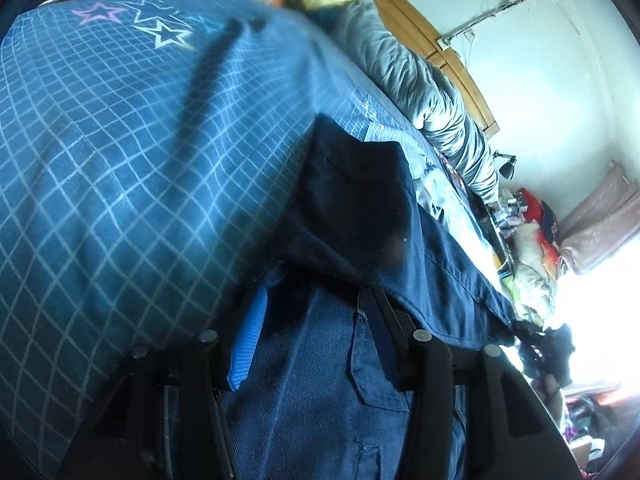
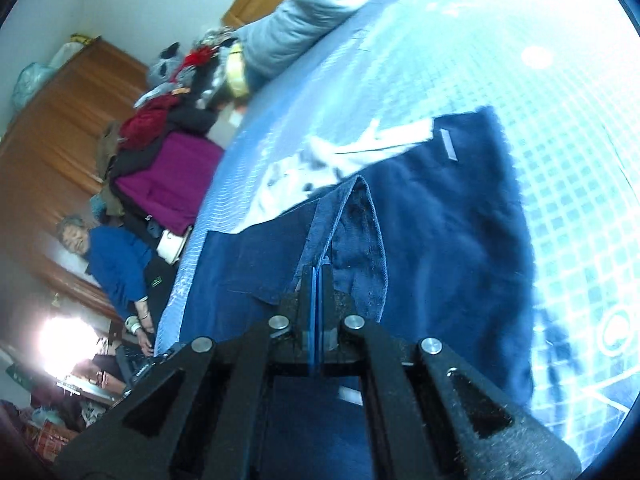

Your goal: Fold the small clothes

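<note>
A small dark navy garment [image 2: 440,216] with a white label lies on the blue checked bedspread [image 2: 560,152]. My right gripper [image 2: 318,271] is shut, its blue pads pinching a raised, folded hem of the garment just ahead of the camera. In the left wrist view the same navy garment [image 1: 352,216] lies close up and covers the fingertips. My left gripper [image 1: 314,292] stands open, its blue pads wide apart with navy cloth lying between them. The left pad [image 1: 248,340] shows fully; the right one is mostly hidden by cloth.
A rumpled grey duvet [image 1: 432,92] lies along the wooden headboard [image 1: 448,56]. A pale printed cloth [image 2: 352,152] lies beyond the garment. Piled clothes [image 2: 168,152] sit at the bed's edge by a wooden wardrobe [image 2: 68,112]. A person in a blue top [image 2: 116,264] sits beside the bed.
</note>
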Motion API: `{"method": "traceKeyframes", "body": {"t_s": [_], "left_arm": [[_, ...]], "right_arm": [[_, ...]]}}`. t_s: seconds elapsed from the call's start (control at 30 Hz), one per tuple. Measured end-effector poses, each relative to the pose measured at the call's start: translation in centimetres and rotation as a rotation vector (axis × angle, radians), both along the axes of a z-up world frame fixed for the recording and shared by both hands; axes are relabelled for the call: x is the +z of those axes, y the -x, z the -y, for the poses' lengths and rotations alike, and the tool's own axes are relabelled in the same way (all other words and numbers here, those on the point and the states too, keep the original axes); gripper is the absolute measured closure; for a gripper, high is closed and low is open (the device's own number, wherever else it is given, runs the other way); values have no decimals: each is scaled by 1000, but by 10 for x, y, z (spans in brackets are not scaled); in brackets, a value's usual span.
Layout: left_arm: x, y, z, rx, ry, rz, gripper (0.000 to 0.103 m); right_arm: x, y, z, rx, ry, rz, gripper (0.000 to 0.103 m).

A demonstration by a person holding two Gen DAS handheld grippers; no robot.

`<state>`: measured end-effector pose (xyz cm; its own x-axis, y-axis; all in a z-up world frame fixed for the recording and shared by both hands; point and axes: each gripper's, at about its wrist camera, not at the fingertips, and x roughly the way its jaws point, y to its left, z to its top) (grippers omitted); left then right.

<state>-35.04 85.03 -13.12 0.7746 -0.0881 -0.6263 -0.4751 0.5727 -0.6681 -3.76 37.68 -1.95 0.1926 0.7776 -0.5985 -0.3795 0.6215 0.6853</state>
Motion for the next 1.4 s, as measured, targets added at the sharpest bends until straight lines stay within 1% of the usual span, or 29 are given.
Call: {"method": "traceKeyframes", "body": {"t_s": [0.1, 0.17, 0.23, 0.3, 0.4, 0.43, 0.47, 0.5, 0.53, 0.57, 0.6, 0.63, 0.67, 0.73, 0.8, 0.83, 0.87, 0.9, 0.93, 0.97, 1.0, 1.07, 1.13, 1.2, 1.23, 1.3, 1.33, 1.37, 1.4], "left_arm": [[11, -2, 5, -23, -11, -20, 49], [21, 1, 8, -51, -13, 1, 49], [35, 5, 13, -73, -49, 21, 49], [56, 6, 17, -79, -94, 75, 49], [71, -11, 16, -100, -152, 114, 47], [68, -21, 13, -105, -158, 98, 47], [59, -33, 10, -110, -159, 61, 47], [44, -46, 6, -119, -156, -8, 47], [28, -57, 2, -124, -160, -107, 49], [11, -65, -2, -132, -161, -198, 63], [6, -64, -2, -135, -171, -192, 59], [9, -60, -3, -133, -171, -165, 59], [10, -58, -2, -135, -164, -163, 59], [14, -47, 0, -126, -148, -127, 60], [23, -38, 3, -114, -120, -58, 59], [29, -36, 5, -117, -133, -26, 58], [36, -36, 5, -116, -149, 2, 57], [41, -37, 5, -117, -156, 30, 53], [44, -41, 3, -116, -160, 48, 51], [44, -44, -1, -108, -170, 43, 49], [40, -47, -4, -96, -178, 15, 49], [26, -51, -10, -85, -142, -23, 49], [19, -49, -14, -72, -105, -33, 50], [20, -44, -13, -68, -99, -14, 50], [18, -42, -14, -68, -94, -10, 50], [15, -41, -16, -70, -77, -2, 50], [13, -36, -17, -71, -68, 2, 50], [13, -28, -20, -71, -61, 6, 50], [12, -25, -21, -70, -57, 9, 50]], "right_arm": [[4, -1, 7, -26, 1, 24, 103], [2, -4, 10, -26, -10, 18, 103], [-1, -6, 6, -15, 15, 21, 103], [-8, -11, 6, 3, 35, 15, 103], [-20, -14, 6, 1, 62, 3, 103], [-24, -14, 8, -7, 61, -5, 103], [-27, -14, 12, -18, 63, -10, 103], [-30, -14, 15, -30, 69, -13, 103], [-32, -14, 20, -43, 79, -17, 103], [-33, -14, 25, -59, 94, -23, 103], [-32, -14, 33, -75, 108, -23, 103], [-26, -13, 39, -94, 127, -7, 101], [-15, -10, 43, -106, 148, 24, 101], [14, -3, 43, -117, 155, 109, 101], [41, 2, 19, -77, 117, 168, 101], [48, 3, 0, -36, 94, 178, 101], [55, 5, -30, 28, 66, 187, 101], [58, 8, -60, 94, 37, 186, 101], [58, 11, -93, 163, 8, 174, 101], [54, 15, -130, 227, -16, 159, 100], [49, 19, -167, 296, -40, 136, 99], [31, 30, -239, 416, -65, 81, 97], [7, 41, -299, 511, -49, 22, 97], [-20, 46, -344, 564, -8, -16, 97], [-36, 44, -359, 574, 42, -24, 97], [-63, 36, -365, 531, 161, -21, 98], [-76, 27, -360, 495, 172, -55, 103], [-84, 19, -347, 456, 126, -97, 103], [-84, 13, -338, 426, 109, -105, 103]]}}
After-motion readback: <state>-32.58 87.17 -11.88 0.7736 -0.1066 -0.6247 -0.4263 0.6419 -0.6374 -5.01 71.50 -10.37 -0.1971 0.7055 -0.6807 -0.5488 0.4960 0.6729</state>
